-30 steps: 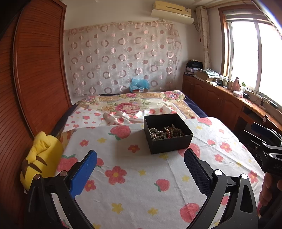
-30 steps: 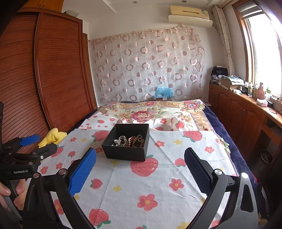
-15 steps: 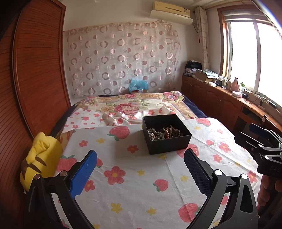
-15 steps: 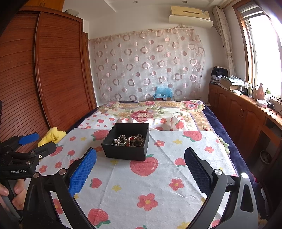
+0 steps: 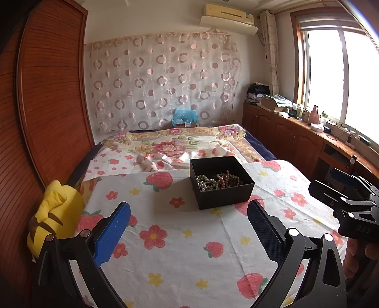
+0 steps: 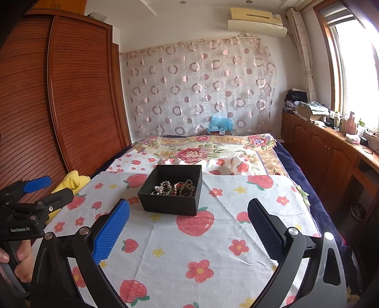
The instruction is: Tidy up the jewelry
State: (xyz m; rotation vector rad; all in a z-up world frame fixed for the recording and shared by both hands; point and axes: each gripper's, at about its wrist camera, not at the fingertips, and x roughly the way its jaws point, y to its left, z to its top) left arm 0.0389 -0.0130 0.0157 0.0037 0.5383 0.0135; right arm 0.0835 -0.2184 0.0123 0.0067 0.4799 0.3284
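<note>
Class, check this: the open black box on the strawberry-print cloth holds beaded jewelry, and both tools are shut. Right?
Not quite. The black box does hold beaded jewelry, but both wrist views show the left tool and right tool open, fingers wide apart.

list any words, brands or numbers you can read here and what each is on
"GenRobot.AI": white print on the black body of the left tongs, seen from the right wrist view.
"DAS": faint letters on the black body of the right tongs, seen from the left wrist view; the rest is unclear.
Air conditioner: its small label is too small to read.
Black jewelry box: no text visible.
</note>
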